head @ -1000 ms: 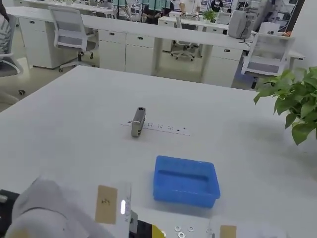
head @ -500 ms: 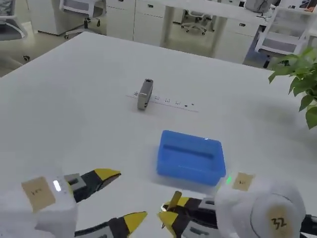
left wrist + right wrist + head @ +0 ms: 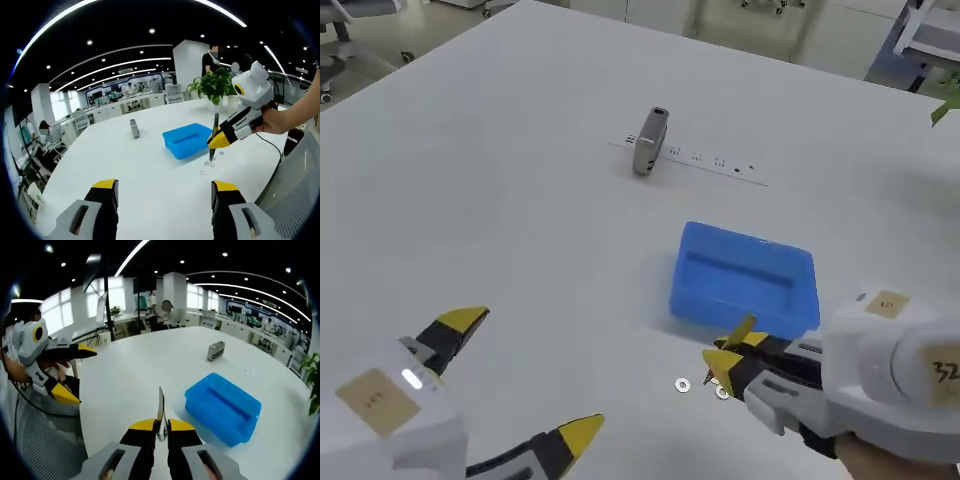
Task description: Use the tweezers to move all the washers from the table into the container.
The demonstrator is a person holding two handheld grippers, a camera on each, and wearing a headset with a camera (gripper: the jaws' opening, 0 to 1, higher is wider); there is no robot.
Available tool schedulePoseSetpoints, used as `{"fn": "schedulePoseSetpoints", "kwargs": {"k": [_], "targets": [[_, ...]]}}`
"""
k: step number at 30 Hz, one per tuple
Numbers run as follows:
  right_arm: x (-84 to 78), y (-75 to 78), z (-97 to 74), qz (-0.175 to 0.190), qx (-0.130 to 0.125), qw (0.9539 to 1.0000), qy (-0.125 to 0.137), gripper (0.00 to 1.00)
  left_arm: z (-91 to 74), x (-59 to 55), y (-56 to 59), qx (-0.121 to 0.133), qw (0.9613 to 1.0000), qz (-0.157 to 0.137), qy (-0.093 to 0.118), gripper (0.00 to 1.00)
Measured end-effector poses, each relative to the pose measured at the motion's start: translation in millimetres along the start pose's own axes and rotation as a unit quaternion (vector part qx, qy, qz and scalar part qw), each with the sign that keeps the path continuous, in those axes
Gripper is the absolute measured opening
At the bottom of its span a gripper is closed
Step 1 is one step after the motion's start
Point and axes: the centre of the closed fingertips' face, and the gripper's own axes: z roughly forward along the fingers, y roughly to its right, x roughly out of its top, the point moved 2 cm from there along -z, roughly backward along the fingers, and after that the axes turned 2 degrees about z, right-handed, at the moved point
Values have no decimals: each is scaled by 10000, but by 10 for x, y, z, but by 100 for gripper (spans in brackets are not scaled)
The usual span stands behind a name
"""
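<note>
My right gripper [image 3: 732,348] is shut on thin metal tweezers [image 3: 160,407], which stick out past its yellow jaw tips. In the left gripper view the tweezers [image 3: 215,131] point down at several small washers [image 3: 207,162] lying on the white table just in front of the blue container [image 3: 187,140]. The head view shows two washers [image 3: 682,384] beside the right gripper's tips, near the container [image 3: 745,280]. My left gripper [image 3: 525,375] hovers at the lower left, open and holding nothing, well left of the washers.
A grey block-shaped adapter [image 3: 650,140] stands by a row of sockets at the table's far side. A potted plant [image 3: 215,85] stands beyond the container. The white table [image 3: 500,200] is broad and bare on the left. A person stands in the background behind the plant.
The head camera has tilted down. Both grippers have come up over the table, and the right one with the tweezers has moved to the washers in front of the container.
</note>
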Motion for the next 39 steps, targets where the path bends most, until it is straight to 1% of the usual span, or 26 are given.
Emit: {"fn": "schedulePoseSetpoints", "kwargs": {"k": [2, 3, 5, 6, 9, 12, 15, 17, 20, 23, 29, 33, 36, 39], "targets": [[-19, 15, 50, 38, 16, 10000, -4, 4, 23, 7, 13, -34, 10000, -14, 43, 82], [-23, 23, 68, 44, 17, 10000, -1, 4, 37, -11, 29, -41, 10000, 8, 28, 85], [-31, 38, 110, 52, 33, 10000, 5, 4, 52, -61, 39, -46, 9999, 108, -76, 90], [-46, 44, 147, 99, 76, 9999, -16, 5, 57, -71, 44, -46, 9998, 131, -105, 90], [-67, 85, 222, 170, 68, 9998, -3, 4, 76, -104, 48, -65, 9997, 158, -187, 91], [-86, 108, 280, 207, 68, 9998, -5, 4, 81, -136, 32, -72, 9996, 116, -258, 93], [-111, 113, 330, 264, 116, 9996, -38, 5, 81, -143, 25, -52, 9995, 120, -274, 92], [-112, 95, 344, 283, 154, 9995, -49, 5, 83, -159, 17, -23, 9993, 179, -319, 92], [-99, 77, 362, 184, 160, 9997, -58, 5, 82, -155, 13, -7, 9993, 186, -315, 92], [-103, 69, 373, 171, 208, 9996, -97, 5, 83, -165, 13, -9, 9992, 182, -346, 92], [-132, 85, 372, 44, 181, 9997, -179, 5, 80, -164, 8, 25, 9992, 192, -361, 91], [-145, 92, 371, 40, 200, 9996, -211, 5, 74, -138, 6, 66, 9992, 211, -326, 91], [-152, 102, 374, 67, 212, 9995, -219, 5, 80, -153, 19, 59, 9989, 254, -395, 92], [-148, 99, 359, 124, 226, 9994, -211, 5, 78, -149, 21, 53, 9989, 254, -385, 92]]}}
